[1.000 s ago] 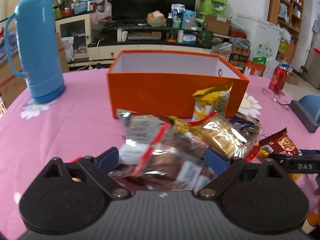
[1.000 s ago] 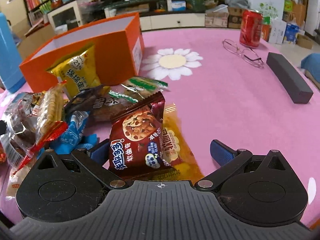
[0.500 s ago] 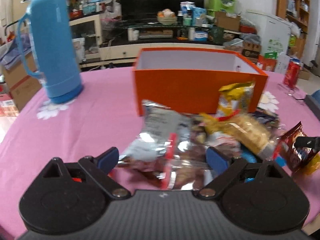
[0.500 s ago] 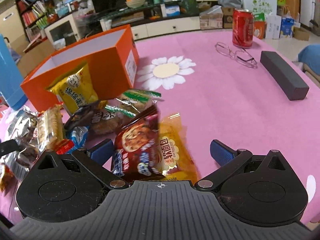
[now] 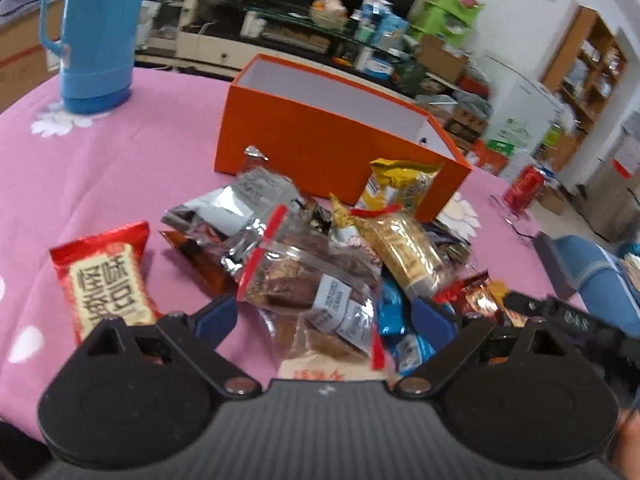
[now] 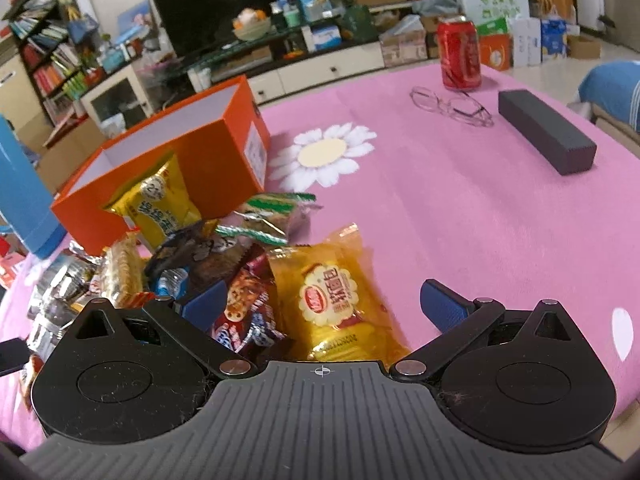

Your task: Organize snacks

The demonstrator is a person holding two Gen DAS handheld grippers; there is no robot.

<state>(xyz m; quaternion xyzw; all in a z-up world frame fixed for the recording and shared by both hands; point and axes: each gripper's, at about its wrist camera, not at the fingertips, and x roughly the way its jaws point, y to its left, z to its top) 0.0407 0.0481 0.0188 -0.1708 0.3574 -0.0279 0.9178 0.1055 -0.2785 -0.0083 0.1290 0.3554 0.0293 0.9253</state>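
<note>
Left wrist: crinkly foil and clear snack packets (image 5: pixel 312 264) heaped before the orange box (image 5: pixel 320 136); both grippers (image 5: pixel 324 316) (image 6: pixel 324 300) spread wide, holding nothing.

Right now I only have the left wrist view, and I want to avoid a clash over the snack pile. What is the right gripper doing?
Observer: The right gripper is open, low at the pile's near edge.
Operator: Anything between its fingers?
Observer: A yellow biscuit pack and a dark red cookie pack lie there, with the fingers spread wide.
Operator: What sits by the short end of the orange box?
Observer: A green-striped pack lies on the cloth by that corner of the orange box.
</note>
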